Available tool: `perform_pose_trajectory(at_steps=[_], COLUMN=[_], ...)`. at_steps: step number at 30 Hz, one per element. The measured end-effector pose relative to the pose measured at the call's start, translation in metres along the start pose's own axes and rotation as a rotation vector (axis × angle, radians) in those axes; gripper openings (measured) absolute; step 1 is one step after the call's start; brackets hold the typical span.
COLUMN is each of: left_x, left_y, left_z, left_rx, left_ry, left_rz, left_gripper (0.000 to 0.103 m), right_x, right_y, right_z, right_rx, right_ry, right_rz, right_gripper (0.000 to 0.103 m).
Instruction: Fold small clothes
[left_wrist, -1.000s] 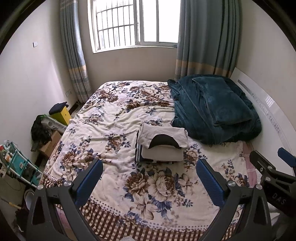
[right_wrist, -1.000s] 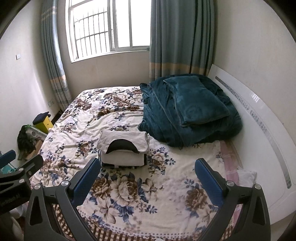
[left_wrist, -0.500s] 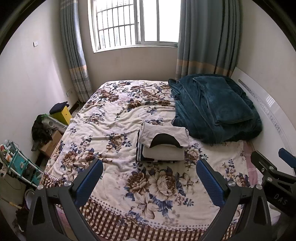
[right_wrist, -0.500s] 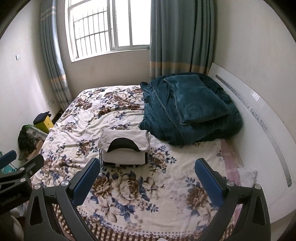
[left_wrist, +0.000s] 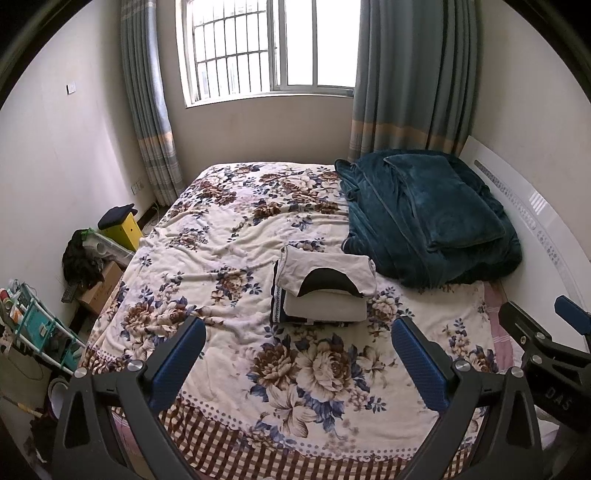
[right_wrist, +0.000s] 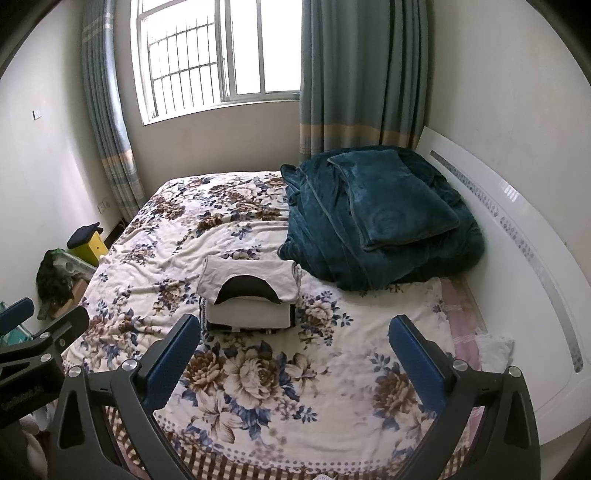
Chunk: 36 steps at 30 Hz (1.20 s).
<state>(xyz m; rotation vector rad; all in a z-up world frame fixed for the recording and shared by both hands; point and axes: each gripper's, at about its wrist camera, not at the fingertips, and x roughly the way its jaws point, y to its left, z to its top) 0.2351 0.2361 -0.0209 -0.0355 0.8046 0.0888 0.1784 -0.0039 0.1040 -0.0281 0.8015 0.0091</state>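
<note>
A bed (left_wrist: 229, 236) fills most of a small room, covered by a cream spread with brown and blue flowers and a checked border along the near edge. A barred window (left_wrist: 273, 48) sits in the far wall between two grey-blue curtains (left_wrist: 410, 77), one on each side. A white headboard (right_wrist: 517, 236) runs along the right wall.

One teal blanket (left_wrist: 424, 218) is heaped at the far right of the bed, against the headboard, with a folded layer on top.

One stack of folded clothes (left_wrist: 325, 288) lies near the middle of the bed, just beside the blanket's near edge. At least three pieces show: a pale top with a dark neck opening on top, a pale folded piece under it, and a dark striped piece at the bottom.

On the floor left of the bed are one yellow box (left_wrist: 123, 230) with a dark item on it, one cardboard box (left_wrist: 101, 290) with dark cloth heaped above it, and one teal rack (left_wrist: 37, 328) against the wall.

The left gripper (left_wrist: 295, 332) hangs over the near end of the bed, its two blue fingers (left_wrist: 177, 362) spread wide and holding nothing. The right gripper (right_wrist: 291, 332) is beside it, its two fingers (right_wrist: 415, 360) likewise wide apart and empty. Both are well short of the stack.
</note>
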Motion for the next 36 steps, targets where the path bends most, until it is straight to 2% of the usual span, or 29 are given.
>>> perform_pose_trajectory(at_steps=[17,36], left_x=[0.000,-0.002], left_y=[0.000,0.001], left_z=[0.004,-0.001], left_rx=[-0.001,-0.016], left_ry=[-0.007,-0.001], left_rz=[-0.002,0.015], left_gripper=[0.103,0.103], right_x=[-0.003,-0.002], right_y=[0.003,0.004], right_z=[0.015,0.014], right_rx=[0.009,0.012], right_ry=[-0.017,-0.014], right_rz=[-0.002,-0.002], right_gripper=[0.103,0.103])
